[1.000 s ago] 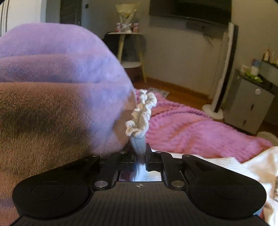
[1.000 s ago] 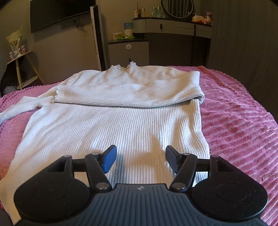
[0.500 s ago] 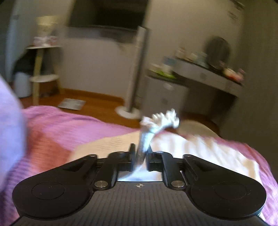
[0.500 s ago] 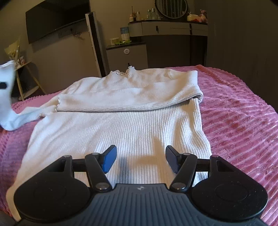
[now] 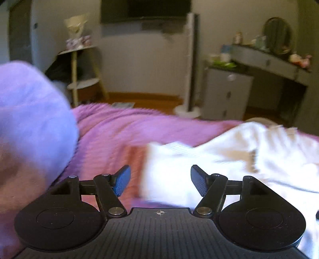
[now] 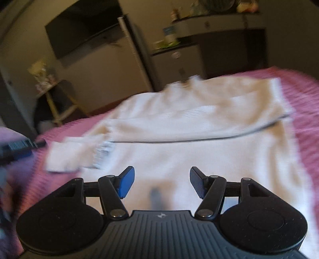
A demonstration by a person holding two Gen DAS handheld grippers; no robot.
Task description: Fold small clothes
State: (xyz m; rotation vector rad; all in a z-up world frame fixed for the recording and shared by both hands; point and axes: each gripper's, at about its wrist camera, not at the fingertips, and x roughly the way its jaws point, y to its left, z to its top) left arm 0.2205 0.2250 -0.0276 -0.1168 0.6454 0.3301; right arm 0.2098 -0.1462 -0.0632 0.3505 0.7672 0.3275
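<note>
Both the left claw (image 5: 160,180) and right claw (image 6: 161,182) gape wide, empty, above the white ribbed sweater (image 6: 199,143); its cuff (image 6: 65,157) lies at 10 o'clock on the pink bedspread (image 5: 119,127).

Beyond the bed's pink ribbed blanket (image 5: 123,127) we see a dark television (image 5: 145,9) on the wall, a white tower fan (image 5: 190,65), a grey drawer cabinet (image 5: 225,93), a dressing table (image 5: 269,61) with a round mirror (image 5: 277,35), and a small wooden shelf stand (image 5: 79,65).
</note>
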